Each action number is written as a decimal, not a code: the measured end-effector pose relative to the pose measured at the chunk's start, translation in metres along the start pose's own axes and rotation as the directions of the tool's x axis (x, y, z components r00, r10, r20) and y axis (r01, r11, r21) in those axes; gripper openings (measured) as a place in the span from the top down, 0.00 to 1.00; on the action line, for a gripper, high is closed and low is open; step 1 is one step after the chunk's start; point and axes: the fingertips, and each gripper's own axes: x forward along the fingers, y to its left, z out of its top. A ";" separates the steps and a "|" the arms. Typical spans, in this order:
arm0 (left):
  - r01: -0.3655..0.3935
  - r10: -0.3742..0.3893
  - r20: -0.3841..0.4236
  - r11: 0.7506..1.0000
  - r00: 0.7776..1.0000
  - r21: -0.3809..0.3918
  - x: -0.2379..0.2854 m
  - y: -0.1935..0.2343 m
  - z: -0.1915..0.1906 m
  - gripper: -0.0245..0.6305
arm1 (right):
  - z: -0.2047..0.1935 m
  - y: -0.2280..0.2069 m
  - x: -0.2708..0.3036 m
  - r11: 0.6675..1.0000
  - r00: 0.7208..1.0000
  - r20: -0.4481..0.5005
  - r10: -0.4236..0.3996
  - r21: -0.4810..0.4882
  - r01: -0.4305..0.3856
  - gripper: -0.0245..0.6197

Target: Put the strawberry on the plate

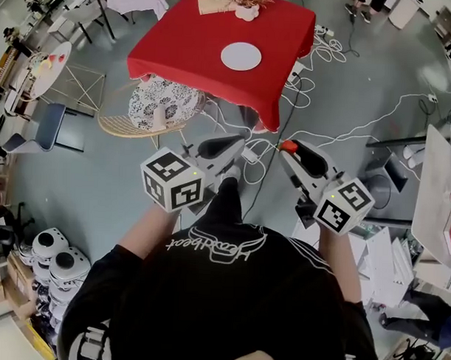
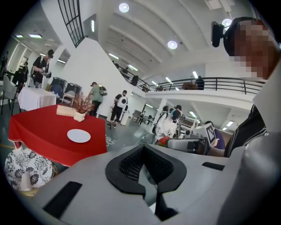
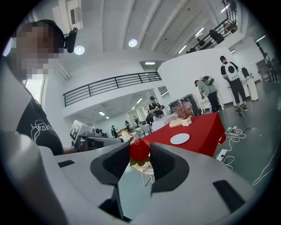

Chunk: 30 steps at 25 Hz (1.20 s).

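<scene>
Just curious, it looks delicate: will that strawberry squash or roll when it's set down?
Probably soft, yet the right gripper pinches the strawberry without visibly denting it. Small, so likely light. Being rounded and tapered, it may tip or roll a little on the flat plate.

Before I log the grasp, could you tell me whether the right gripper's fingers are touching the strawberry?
Touching: the right gripper view shows both fingers pressed against the strawberry.
</scene>
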 end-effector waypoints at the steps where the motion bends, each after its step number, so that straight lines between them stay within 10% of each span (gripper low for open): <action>1: 0.002 -0.002 -0.006 1.000 1.000 -0.001 0.005 0.013 0.004 0.95 | 0.002 -0.009 0.010 1.000 1.000 -0.006 -0.008 0.011 0.008 0.75; 30: 0.086 -0.096 -0.088 0.990 0.991 -0.112 0.083 0.263 0.091 0.95 | 0.092 -0.149 0.245 0.996 0.994 -0.060 -0.087 -0.027 0.085 0.75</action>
